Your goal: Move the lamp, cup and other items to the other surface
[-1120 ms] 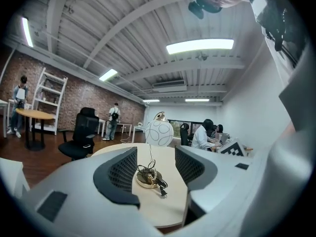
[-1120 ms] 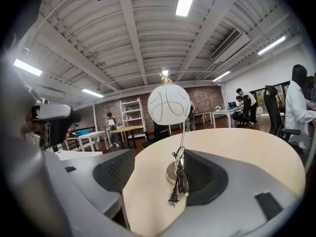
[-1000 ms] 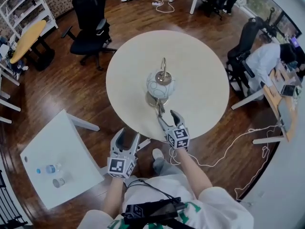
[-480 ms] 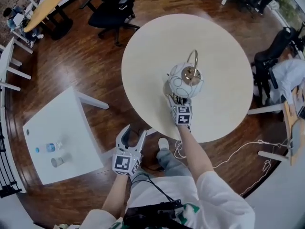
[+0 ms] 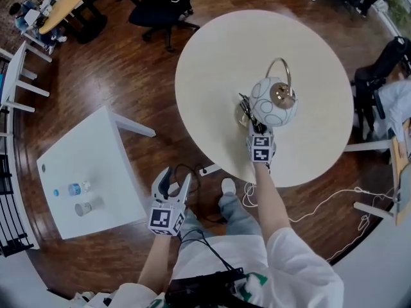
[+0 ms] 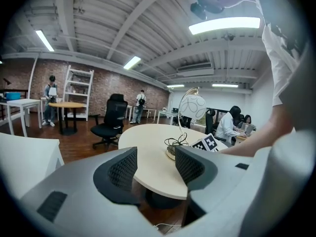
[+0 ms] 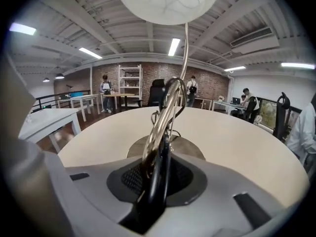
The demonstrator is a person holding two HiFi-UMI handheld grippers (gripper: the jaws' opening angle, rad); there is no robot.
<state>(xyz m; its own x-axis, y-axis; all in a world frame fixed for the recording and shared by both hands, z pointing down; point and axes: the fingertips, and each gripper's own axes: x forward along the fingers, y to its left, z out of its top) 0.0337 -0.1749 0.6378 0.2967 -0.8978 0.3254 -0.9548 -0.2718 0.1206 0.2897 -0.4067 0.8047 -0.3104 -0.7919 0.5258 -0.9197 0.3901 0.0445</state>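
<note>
Lamp stem [image 7: 174,95] in just-closed right gripper [image 7: 157,174] (shade [image 7: 168,1] cropped)

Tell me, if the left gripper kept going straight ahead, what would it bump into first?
Most likely the near rim of the round table. The left gripper, jaws open and empty, aims slightly downward at it. Depth is unclear, so it could slip just underneath.

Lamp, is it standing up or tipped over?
Standing up: the lamp has its base flat on the round table, shade on top.
</note>
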